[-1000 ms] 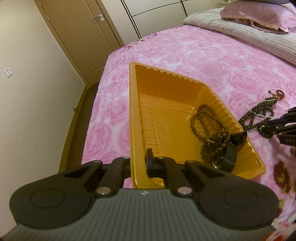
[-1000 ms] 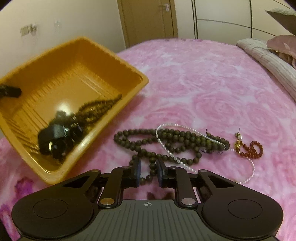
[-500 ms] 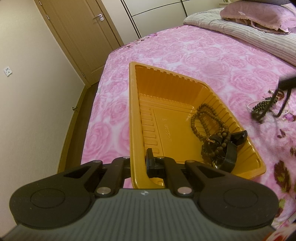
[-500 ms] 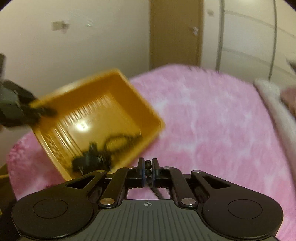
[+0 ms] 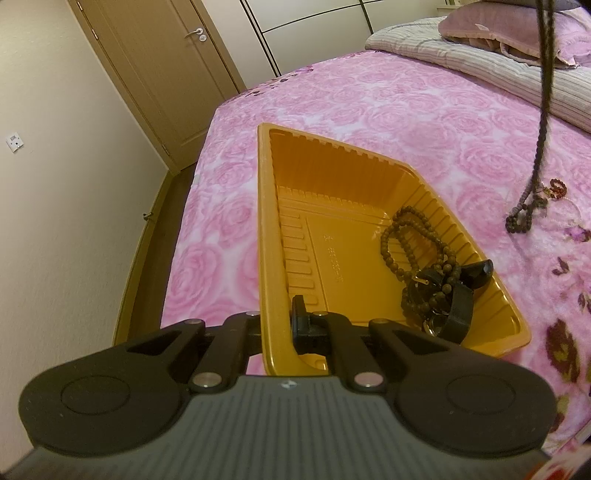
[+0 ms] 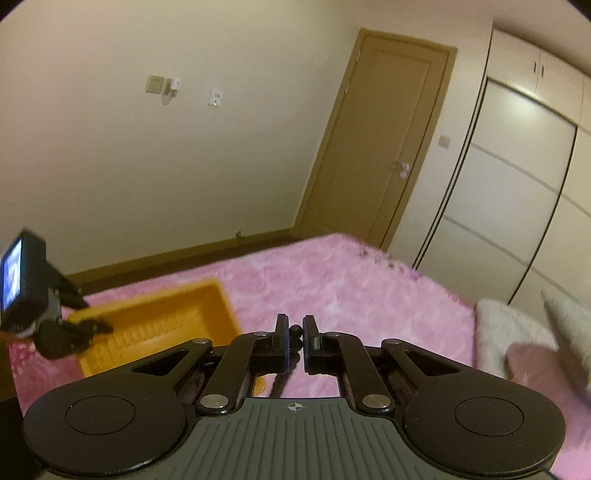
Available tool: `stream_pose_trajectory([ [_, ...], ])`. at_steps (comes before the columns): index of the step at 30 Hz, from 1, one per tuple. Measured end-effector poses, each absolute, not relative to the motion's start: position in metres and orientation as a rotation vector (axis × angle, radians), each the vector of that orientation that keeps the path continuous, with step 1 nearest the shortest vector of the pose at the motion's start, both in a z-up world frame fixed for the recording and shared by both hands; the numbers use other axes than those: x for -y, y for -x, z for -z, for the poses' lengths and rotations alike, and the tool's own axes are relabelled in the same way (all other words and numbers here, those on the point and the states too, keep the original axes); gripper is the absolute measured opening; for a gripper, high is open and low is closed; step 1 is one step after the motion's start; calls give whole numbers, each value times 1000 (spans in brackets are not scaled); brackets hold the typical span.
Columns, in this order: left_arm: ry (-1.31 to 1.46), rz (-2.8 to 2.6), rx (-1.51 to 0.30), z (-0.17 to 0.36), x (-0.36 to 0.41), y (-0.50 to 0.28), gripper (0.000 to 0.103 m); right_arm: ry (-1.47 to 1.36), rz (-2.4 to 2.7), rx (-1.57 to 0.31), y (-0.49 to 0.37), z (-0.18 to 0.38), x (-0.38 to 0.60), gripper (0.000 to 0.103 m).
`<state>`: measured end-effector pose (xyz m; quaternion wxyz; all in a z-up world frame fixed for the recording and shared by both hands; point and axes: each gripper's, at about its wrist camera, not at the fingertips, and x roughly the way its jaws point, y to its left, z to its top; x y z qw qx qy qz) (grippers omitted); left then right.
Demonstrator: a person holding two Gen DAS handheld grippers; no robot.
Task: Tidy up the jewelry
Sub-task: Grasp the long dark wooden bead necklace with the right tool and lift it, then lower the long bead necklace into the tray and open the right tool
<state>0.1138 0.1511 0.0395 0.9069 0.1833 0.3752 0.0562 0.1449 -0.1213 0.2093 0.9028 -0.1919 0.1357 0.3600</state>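
Note:
My left gripper point(image 5: 277, 325) is shut on the near rim of the orange tray point(image 5: 266, 229), which lies on the pink bed. In the tray lie a brown bead necklace point(image 5: 410, 240) and a black watch point(image 5: 443, 302). My right gripper point(image 6: 295, 334) is shut on a dark bead necklace point(image 6: 294, 329) and holds it high. In the left wrist view that necklace point(image 5: 541, 122) hangs as a long strand, its lower end close above the bed. A red bead bracelet point(image 5: 557, 187) lies beside it. The tray point(image 6: 155, 325) and my left gripper point(image 6: 92, 326) show at the left of the right wrist view.
The pink rose bedspread point(image 5: 388, 107) spreads all around the tray. A striped quilt point(image 5: 480, 62) and a pillow point(image 5: 491, 33) lie at the far right. The bed's left edge drops to the floor by the wall, with a door point(image 5: 166, 74) beyond.
My right gripper has shut on the dark bead necklace and lifted it high off the bed, tilting its view up toward the wall and door. My left gripper has stayed on the tray rim.

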Motion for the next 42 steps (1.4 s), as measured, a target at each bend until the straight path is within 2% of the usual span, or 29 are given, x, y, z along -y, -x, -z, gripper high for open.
stream_pose_trajectory([
  [16, -377, -114, -771, -42, -148, -115, 5, 524, -736, -85, -141, -291, 103, 7],
  [28, -373, -108, -771, -42, -149, -115, 5, 548, -784, 14, -154, -335, 47, 7],
  [33, -366, -104, -772, -41, -151, -115, 5, 599, -826, -7, -171, -329, 2, 7],
  [42, -360, -99, -771, -41, -153, -115, 5, 658, -937, -171, -208, -263, -65, 7],
])
